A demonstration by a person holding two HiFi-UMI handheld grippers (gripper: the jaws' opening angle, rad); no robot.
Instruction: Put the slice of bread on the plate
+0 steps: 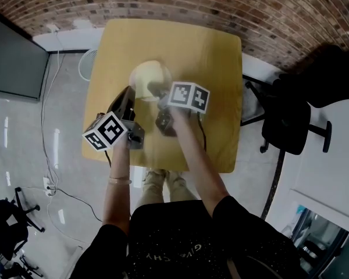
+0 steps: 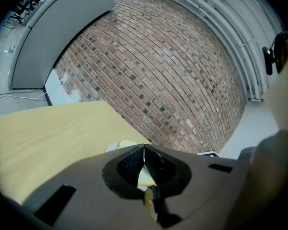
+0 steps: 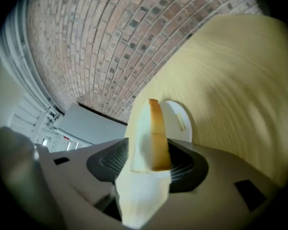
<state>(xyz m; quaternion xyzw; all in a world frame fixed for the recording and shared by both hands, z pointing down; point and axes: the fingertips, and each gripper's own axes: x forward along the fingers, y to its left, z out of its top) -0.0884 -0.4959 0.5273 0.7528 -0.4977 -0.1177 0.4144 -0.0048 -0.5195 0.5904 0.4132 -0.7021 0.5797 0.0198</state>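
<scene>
A light wooden table (image 1: 215,63) with rounded corners stands on a grey floor (image 1: 64,97), its far edge toward a brick wall (image 1: 180,2). One round, pale plate (image 1: 144,74) lies flat on the tabletop, in the far half, left of the middle.

Count: 1 table (image 1: 215,68), 1 plate (image 1: 145,73) on its far side, 1 slice of bread (image 3: 151,138). 2 grippers: left gripper (image 1: 130,92), right gripper (image 1: 157,92). 2 black chairs: right chair (image 1: 291,121), near-left chair (image 1: 9,225). 1 dark screen (image 1: 11,57) far left.
</scene>
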